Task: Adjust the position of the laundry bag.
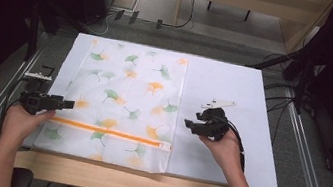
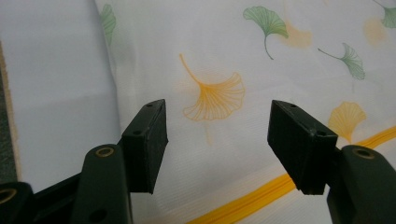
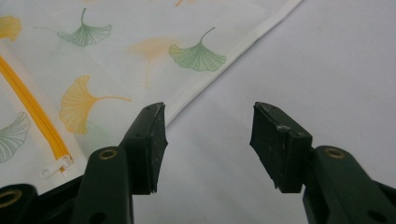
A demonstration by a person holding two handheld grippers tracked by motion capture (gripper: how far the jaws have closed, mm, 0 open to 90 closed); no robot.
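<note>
On the white table [image 1: 236, 84], a leaf-print zipper bag [image 1: 129, 92] lies flat along the left edge. Left gripper [image 1: 67, 104] and right gripper [image 1: 189, 125] flank its zipper [image 1: 107, 132], fingers apart and empty, likely positioned to work it.

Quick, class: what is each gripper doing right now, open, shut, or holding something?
Left gripper: open, holding nothing, over the ginkgo-print mesh bag.
Right gripper: open, holding nothing, beside the bag's edge, near the zipper pull.

White table [image 1: 229, 129] — ginkgo-print zipper bag [image 1: 125, 102] flat.
</note>
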